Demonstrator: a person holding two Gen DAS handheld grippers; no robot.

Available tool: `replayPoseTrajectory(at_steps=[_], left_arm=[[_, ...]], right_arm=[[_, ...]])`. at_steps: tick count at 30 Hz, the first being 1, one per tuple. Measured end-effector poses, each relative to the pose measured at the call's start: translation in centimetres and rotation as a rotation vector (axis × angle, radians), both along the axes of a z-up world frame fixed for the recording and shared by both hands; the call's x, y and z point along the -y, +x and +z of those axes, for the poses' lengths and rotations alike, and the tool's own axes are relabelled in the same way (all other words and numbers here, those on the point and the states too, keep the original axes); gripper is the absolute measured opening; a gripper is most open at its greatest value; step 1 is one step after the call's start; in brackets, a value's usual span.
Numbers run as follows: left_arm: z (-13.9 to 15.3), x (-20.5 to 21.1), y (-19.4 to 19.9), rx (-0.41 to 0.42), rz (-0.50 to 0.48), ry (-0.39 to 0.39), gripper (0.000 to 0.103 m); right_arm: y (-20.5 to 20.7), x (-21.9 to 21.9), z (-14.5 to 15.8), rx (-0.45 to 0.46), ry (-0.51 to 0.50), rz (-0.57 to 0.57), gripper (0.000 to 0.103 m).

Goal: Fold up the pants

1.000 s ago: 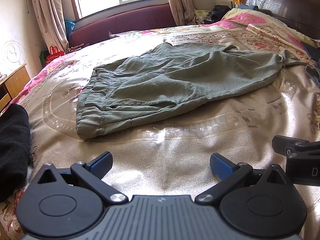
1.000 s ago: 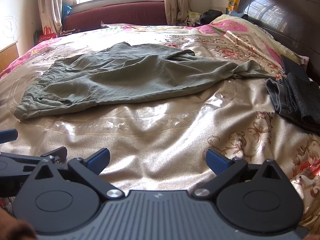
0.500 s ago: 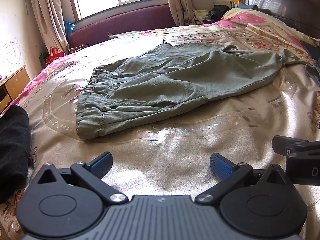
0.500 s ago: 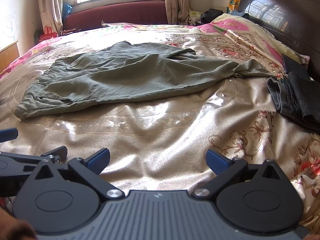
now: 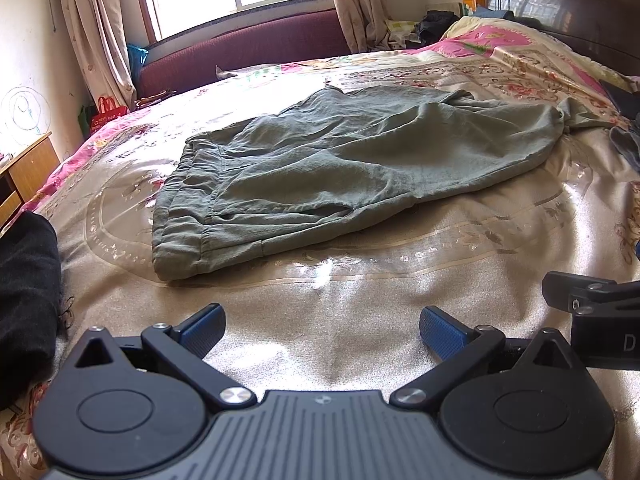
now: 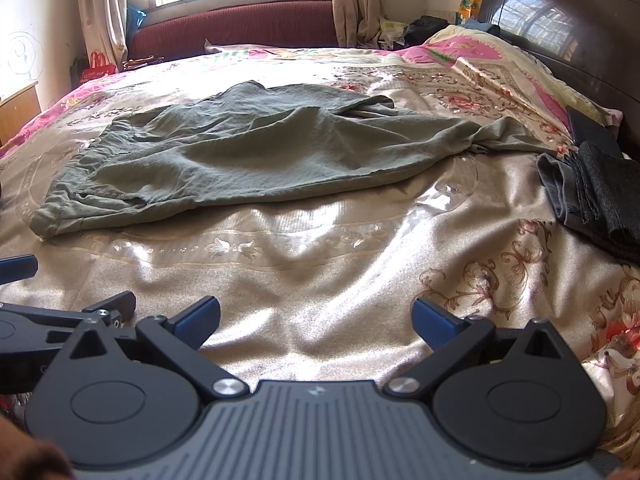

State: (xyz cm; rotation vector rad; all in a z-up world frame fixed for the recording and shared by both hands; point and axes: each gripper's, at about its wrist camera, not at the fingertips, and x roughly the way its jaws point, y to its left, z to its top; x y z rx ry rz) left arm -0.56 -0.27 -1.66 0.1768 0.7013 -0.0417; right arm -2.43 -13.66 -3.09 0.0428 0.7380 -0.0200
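Observation:
Grey-green pants (image 5: 340, 168) lie spread across the bed, waistband at the near left, legs running to the far right. They also show in the right wrist view (image 6: 248, 156). My left gripper (image 5: 322, 328) is open and empty, low over the bedspread, short of the waistband. My right gripper (image 6: 316, 320) is open and empty, short of the pants' near edge. Part of the right gripper (image 5: 592, 312) shows at the right of the left wrist view, and part of the left gripper (image 6: 60, 320) at the left of the right wrist view.
A shiny beige floral bedspread (image 6: 320, 248) covers the bed. A black garment (image 5: 24, 288) lies at the near left. Folded dark clothes (image 6: 592, 196) lie at the right. A dark headboard (image 6: 560, 32) is at the far right, a maroon sofa (image 5: 248, 48) under the window.
Both grippers have drifted slightly forward toward the pants. They stay open. The pants have not moved.

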Motion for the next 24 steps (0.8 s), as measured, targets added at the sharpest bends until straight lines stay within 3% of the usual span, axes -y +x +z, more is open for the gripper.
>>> replayPoseTrajectory(at_steps=[15, 24], left_arm=[[-0.2, 0.0, 0.2, 0.007, -0.004, 0.010, 0.103], [0.8, -1.0, 0.8, 0.055, -0.011, 0.016, 0.103]], right_arm=[[0.1, 0.0, 0.0, -0.005, 0.011, 0.007, 0.101], [0.8, -0.9, 0.7, 0.009, -0.004, 0.078, 0.101]])
